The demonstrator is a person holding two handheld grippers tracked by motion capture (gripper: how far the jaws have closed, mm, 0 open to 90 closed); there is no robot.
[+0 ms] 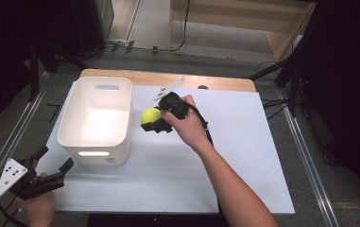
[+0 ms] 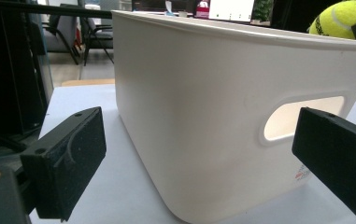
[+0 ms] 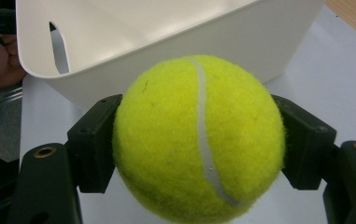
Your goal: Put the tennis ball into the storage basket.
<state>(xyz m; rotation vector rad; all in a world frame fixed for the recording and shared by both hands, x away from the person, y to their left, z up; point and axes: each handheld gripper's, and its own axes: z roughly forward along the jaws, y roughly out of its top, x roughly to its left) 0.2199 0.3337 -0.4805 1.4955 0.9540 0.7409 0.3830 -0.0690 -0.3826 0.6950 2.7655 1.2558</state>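
A white sheet [image 1: 244, 156] covered most of the wooden table [image 1: 168, 78]. Grey carpet [image 1: 201, 56] lay beyond it, with a pale wooden cabinet [image 1: 244, 19] and black cables [image 1: 184, 28].

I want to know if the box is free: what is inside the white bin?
The white bin looks empty in the high view; its near inner wall is hidden. The tennis ball is outside, in the right gripper.
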